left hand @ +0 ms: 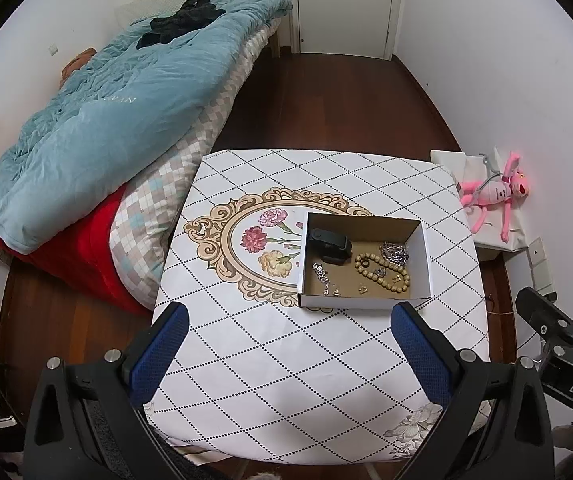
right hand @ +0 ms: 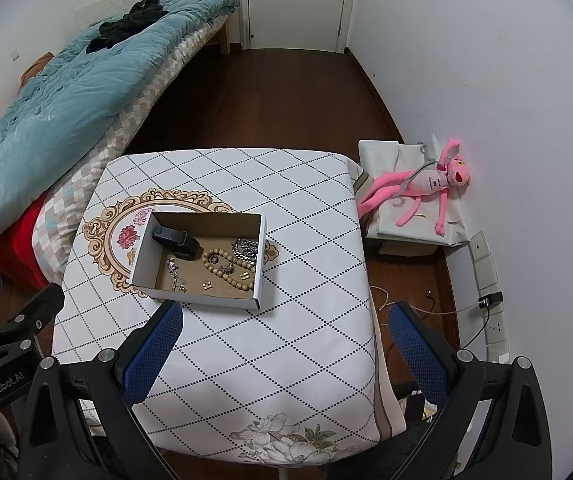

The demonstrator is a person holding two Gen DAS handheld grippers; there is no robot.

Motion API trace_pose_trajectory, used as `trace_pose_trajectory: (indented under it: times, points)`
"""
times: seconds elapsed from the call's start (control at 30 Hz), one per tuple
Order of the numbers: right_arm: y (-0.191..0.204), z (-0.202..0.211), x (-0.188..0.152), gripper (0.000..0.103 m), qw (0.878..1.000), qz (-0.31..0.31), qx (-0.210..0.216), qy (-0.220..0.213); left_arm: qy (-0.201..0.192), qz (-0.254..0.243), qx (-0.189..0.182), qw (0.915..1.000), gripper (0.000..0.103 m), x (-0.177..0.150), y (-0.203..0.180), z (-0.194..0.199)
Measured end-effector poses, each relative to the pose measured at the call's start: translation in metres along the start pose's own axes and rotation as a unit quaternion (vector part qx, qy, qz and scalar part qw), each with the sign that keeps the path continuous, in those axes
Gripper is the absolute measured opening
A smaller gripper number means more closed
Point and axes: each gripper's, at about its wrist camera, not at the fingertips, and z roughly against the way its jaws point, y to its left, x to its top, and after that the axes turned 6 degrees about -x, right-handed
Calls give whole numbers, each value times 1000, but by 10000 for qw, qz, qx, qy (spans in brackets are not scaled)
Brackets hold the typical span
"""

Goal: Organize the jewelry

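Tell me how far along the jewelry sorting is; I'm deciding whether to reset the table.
Looks done: all visible pieces lie in the cardboard box: the beaded bracelet, silver chain, black watch and small earrings; none shows on the tablecloth. In hand: nothing; the left gripper and right gripper hover open. Left: perhaps only arranging pieces inside.
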Motion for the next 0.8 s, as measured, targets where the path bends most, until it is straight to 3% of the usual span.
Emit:
trace_pose_trajectory:
  times: [0.8]
  points:
    - [-2, 7, 3, 103, 10000, 43, 16, -22, -24, -4, 4, 10000, 103, 1, -1, 3]
